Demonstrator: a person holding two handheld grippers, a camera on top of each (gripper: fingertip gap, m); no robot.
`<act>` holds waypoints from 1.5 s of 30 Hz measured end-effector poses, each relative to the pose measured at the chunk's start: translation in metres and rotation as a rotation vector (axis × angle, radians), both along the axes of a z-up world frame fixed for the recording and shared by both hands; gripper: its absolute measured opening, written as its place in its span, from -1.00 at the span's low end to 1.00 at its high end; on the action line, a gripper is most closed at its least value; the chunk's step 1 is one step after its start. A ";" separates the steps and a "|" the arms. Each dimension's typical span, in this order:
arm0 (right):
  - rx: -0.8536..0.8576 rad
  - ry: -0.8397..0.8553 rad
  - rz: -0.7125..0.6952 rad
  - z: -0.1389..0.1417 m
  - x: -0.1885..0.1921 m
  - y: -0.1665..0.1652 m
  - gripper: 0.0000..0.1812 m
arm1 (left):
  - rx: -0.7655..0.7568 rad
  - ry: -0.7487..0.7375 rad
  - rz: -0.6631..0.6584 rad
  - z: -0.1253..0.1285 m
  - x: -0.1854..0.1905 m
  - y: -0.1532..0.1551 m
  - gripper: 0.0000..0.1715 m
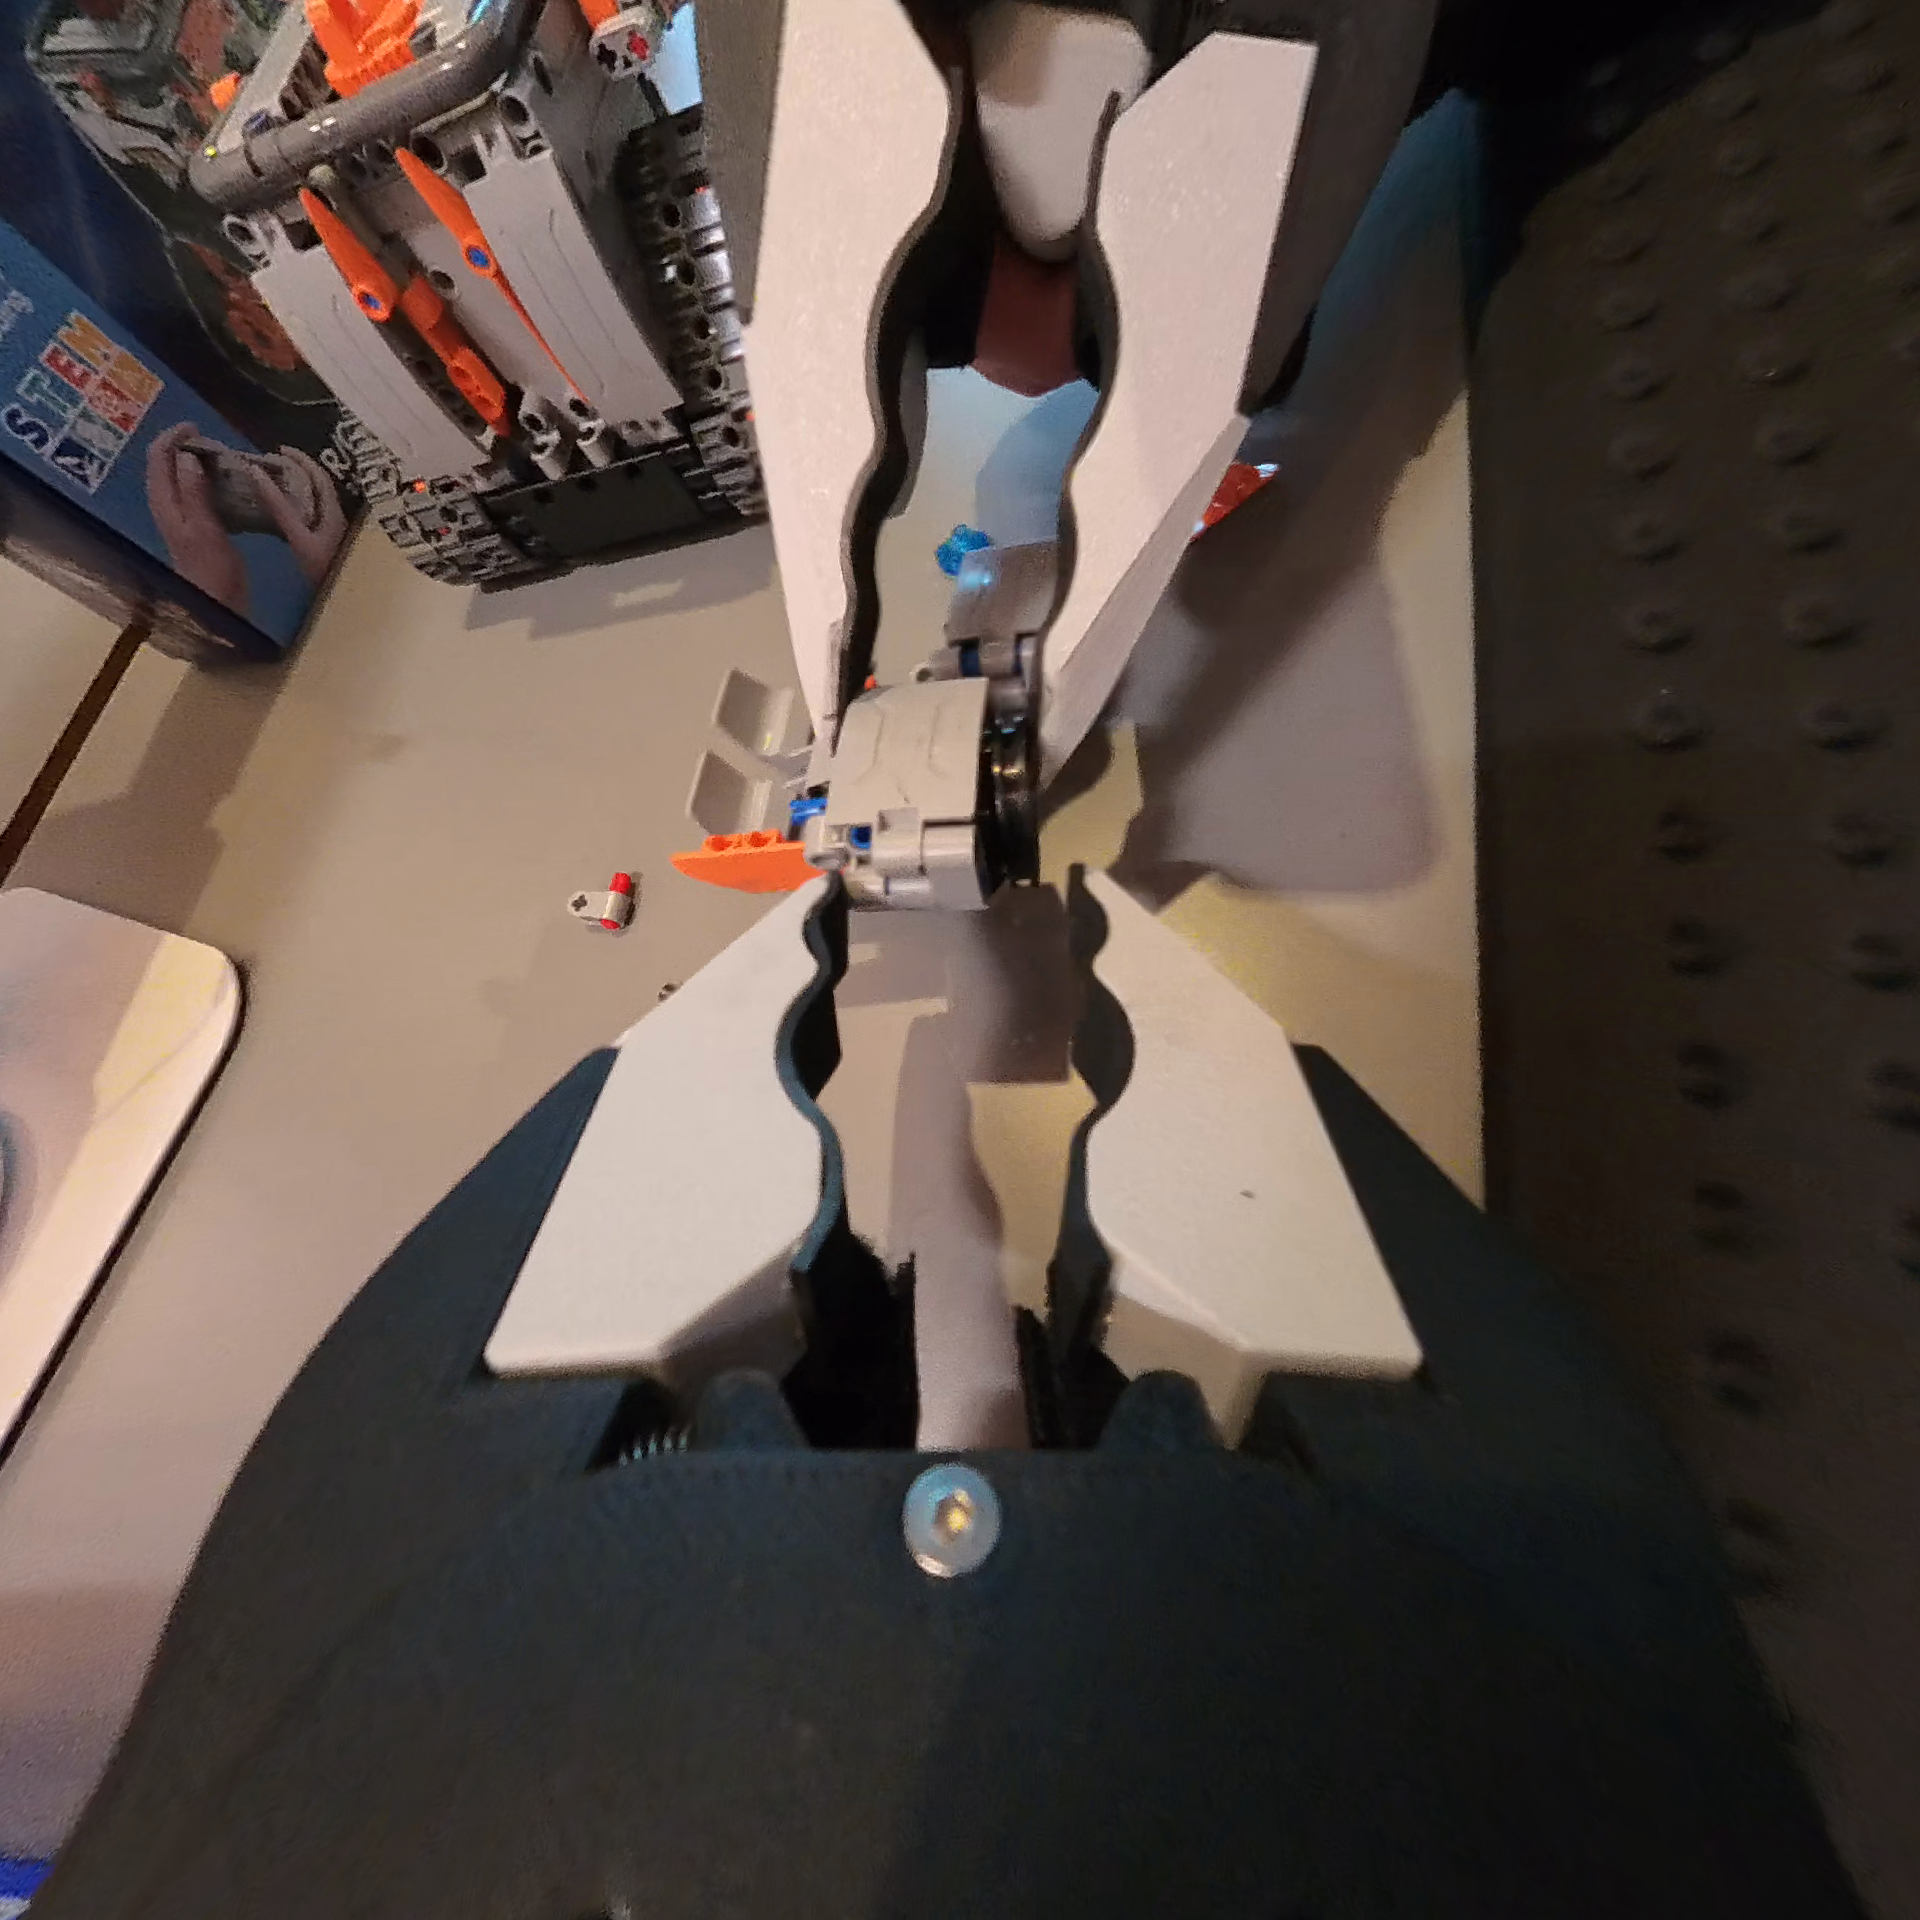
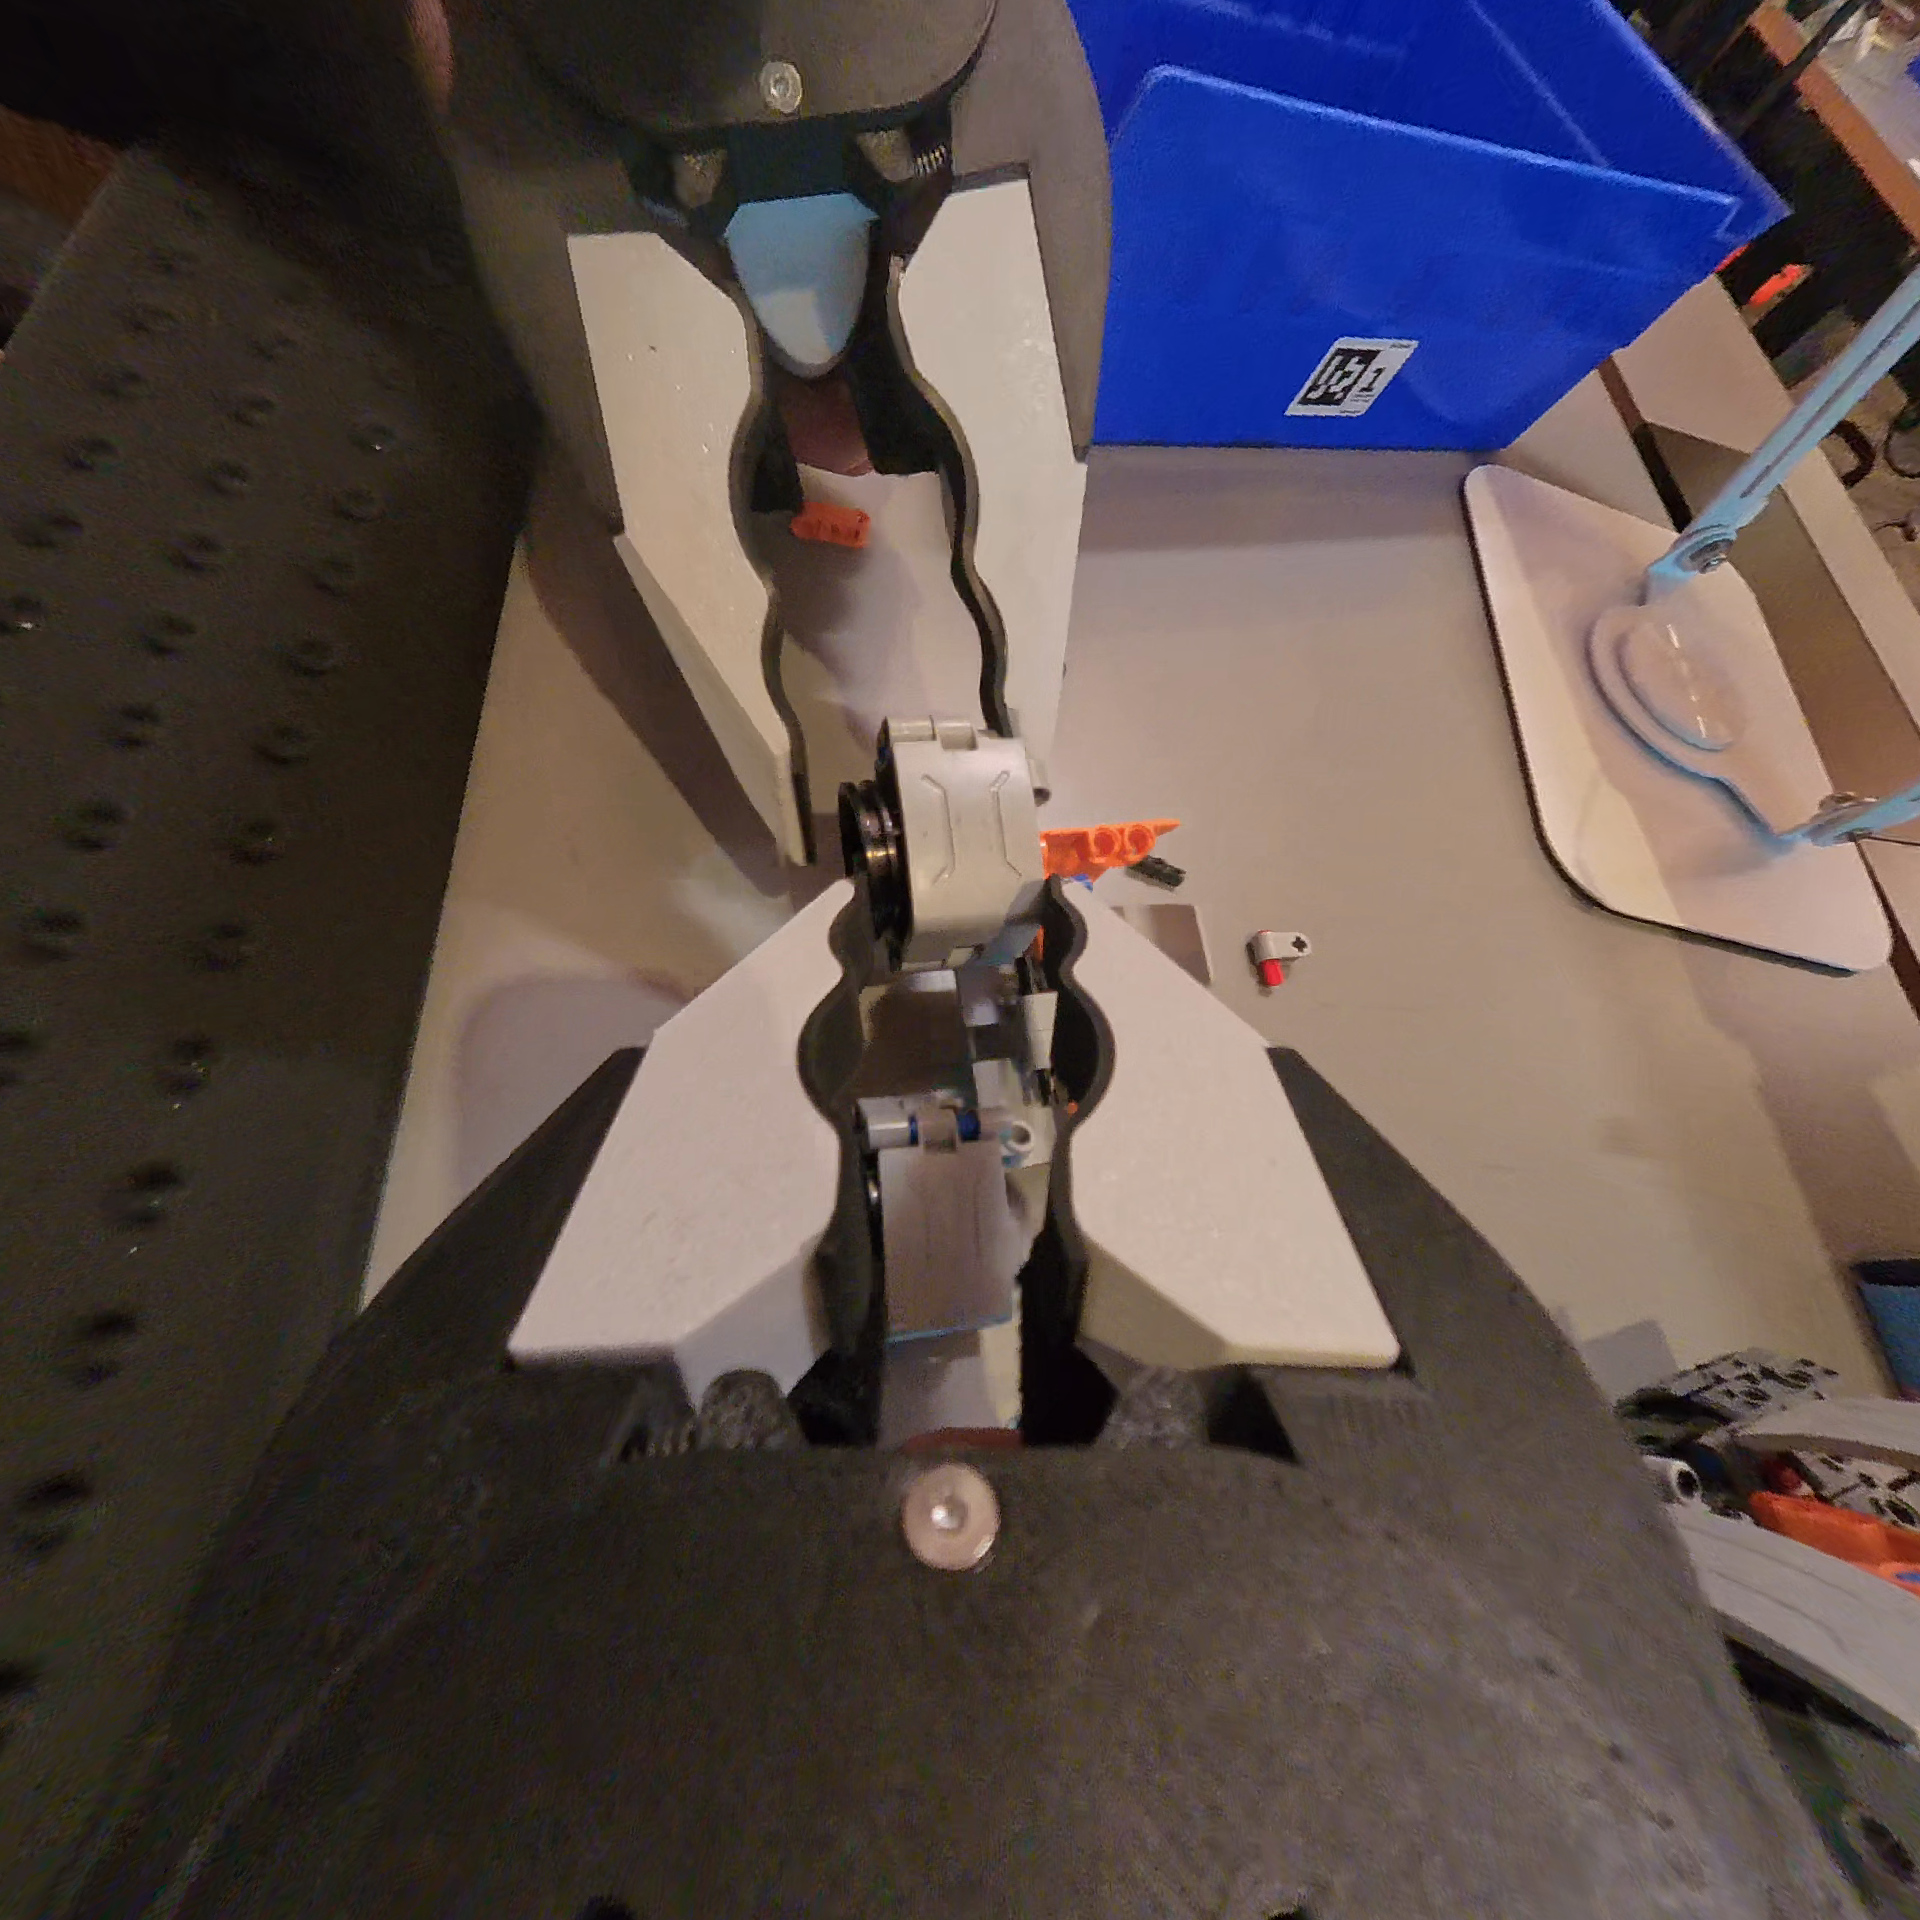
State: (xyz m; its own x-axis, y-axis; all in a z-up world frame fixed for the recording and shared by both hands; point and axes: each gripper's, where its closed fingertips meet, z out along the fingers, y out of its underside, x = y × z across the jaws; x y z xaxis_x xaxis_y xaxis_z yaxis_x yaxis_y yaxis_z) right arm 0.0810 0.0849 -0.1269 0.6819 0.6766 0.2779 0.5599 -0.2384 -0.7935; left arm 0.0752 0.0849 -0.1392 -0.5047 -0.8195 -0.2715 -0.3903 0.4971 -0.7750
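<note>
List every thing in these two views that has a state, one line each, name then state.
left hand-held gripper: open, tips at the grey motor assembly
right hand-held gripper: shut on the grey motor assembly
grey motor assembly: held off the table
tracked brick vehicle: standing, built up
small grey-and-red connector: lying loose
blue bin: upright

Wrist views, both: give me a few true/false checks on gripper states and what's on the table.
1. The right gripper holds a grey brick assembly. True.
2. The left gripper is shut tight. False: its jaws stand apart, with its tips next to the assembly.
3. The bin behind is red. False: it is a blue bin.
4. A small grey-and-red piece lies loose on the table. True.
5. The tracked brick vehicle has orange parts. True.
</note>
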 end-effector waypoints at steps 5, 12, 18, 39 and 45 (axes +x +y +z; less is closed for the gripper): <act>0.036 -0.048 -0.030 0.001 0.001 0.003 -0.68 | 0.022 -0.003 0.042 0.001 0.002 0.005 -0.61; 0.054 -0.118 -0.061 -0.004 0.004 0.005 -0.70 | 0.128 -0.011 0.076 -0.001 0.005 0.008 -0.65; 0.051 -0.164 -0.078 -0.005 0.003 0.004 -0.71 | 0.169 -0.012 0.086 -0.001 0.004 0.007 -0.66; -0.053 0.424 0.044 0.032 0.001 0.000 -0.69 | 0.012 -0.160 0.068 0.034 0.007 0.000 -0.58; -0.080 0.485 0.064 0.035 0.000 -0.002 -0.68 | 0.031 -0.180 0.067 0.039 0.006 -0.001 -0.59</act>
